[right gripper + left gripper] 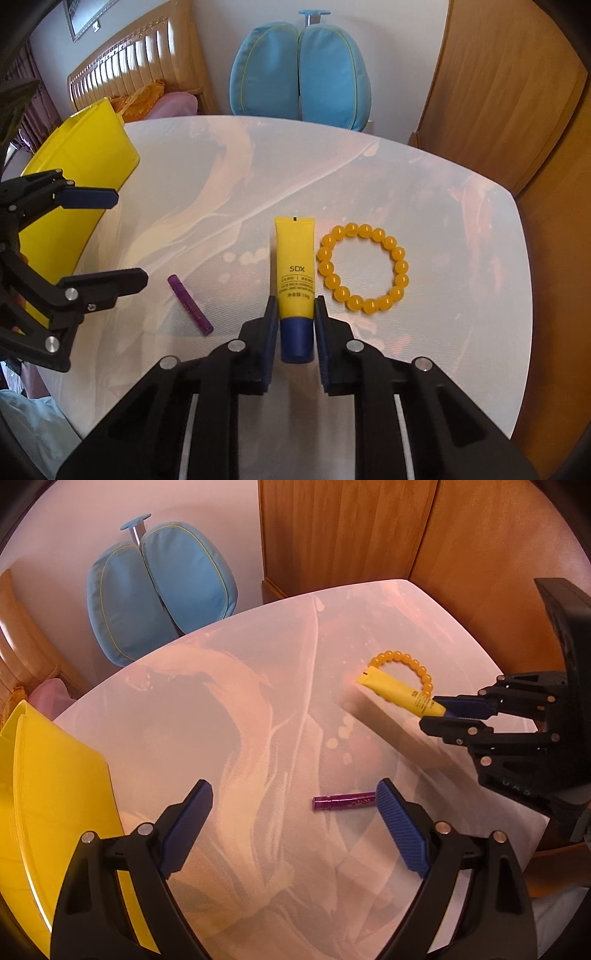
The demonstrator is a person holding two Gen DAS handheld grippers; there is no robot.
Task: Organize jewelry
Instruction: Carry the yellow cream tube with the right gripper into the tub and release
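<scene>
Bracelet: ring of yellow beads (364,268) lying flat on the pale marbled table (461,332), toward its right side, just right of the tube and apart from it
Tube: yellow tube (295,266) marked SDX, blue cap toward the right gripper, body pointing away over the table; from the left wrist view its far end overlaps the bracelet (406,664)
Right gripper: right gripper (295,325) has its blue pads pressed on either side of the tube at the cap end, pinching it
Left gripper: left gripper (295,805) spread wide, holding nothing, above the table's left part
Purple stick: small purple stick (343,802) lying on the table near the left gripper's right pad
Yellow bin: yellow bin (85,177) at the table's left edge
Background: blue chair (299,74) beyond the table
</scene>
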